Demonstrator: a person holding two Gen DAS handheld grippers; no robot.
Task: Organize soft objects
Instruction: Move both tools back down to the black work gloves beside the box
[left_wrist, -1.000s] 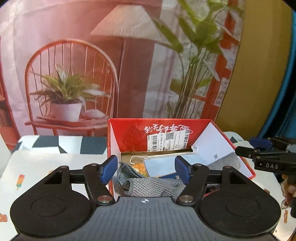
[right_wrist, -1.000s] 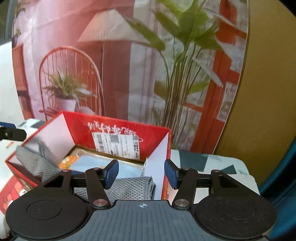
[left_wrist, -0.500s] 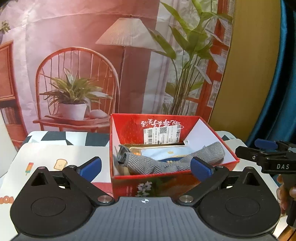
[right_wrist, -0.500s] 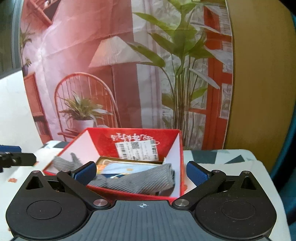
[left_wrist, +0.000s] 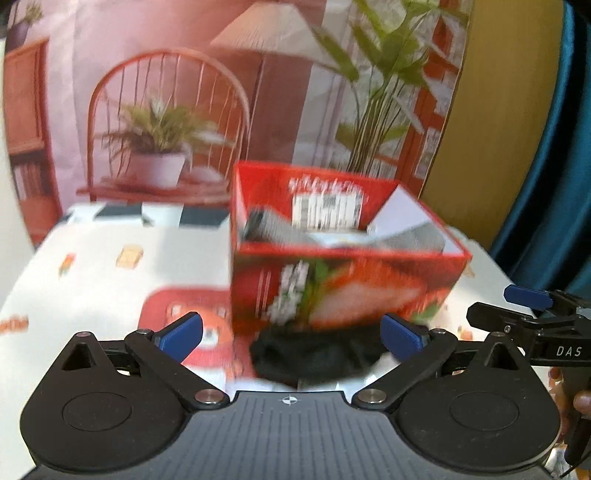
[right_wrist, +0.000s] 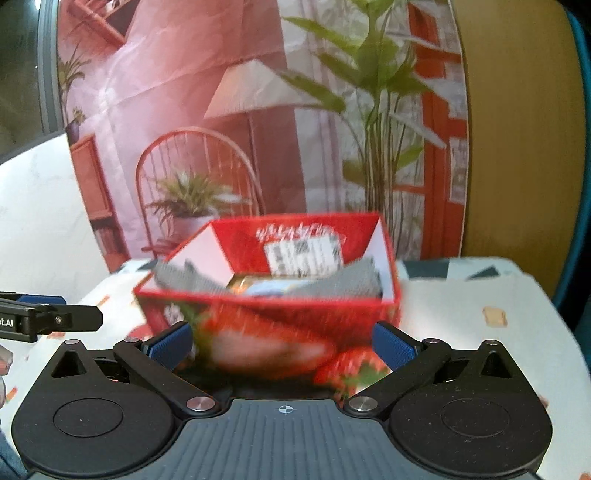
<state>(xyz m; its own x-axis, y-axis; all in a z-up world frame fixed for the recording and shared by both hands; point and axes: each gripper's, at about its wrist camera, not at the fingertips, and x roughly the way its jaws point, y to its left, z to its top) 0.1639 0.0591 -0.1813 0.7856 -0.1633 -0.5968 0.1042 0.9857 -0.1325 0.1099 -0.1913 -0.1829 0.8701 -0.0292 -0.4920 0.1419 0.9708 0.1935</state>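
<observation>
the left tool (left_wrist: 291, 334) stands with its blue pads spread wide and nothing between them but air, and the right tool (right_wrist: 282, 341) is just as wide and just as empty; both sets of jaws have just been opening. ahead of each tool sits the red strawberry box (left_wrist: 343, 288) on the patterned tabletop (left_wrist: 110, 280), and a grey knitted sock (right_wrist: 354, 277) lies draped across its inside, one end toward each side wall, over a pale blue packet (right_wrist: 273, 286). that piece looks put away. what seems left is a dark, soft bundle (left_wrist: 314, 356) lying on the tabletop just in front of the box, directly between and just beyond the left tool's pads; blur hides what kind of garment it is. both tools point forward and tilt downward toward the box front, held side by side, the right one showing at the left tool's right edge with a person's fingers (left_wrist: 581, 400) on its grip. the dark bundle is likely the next pick.
</observation>
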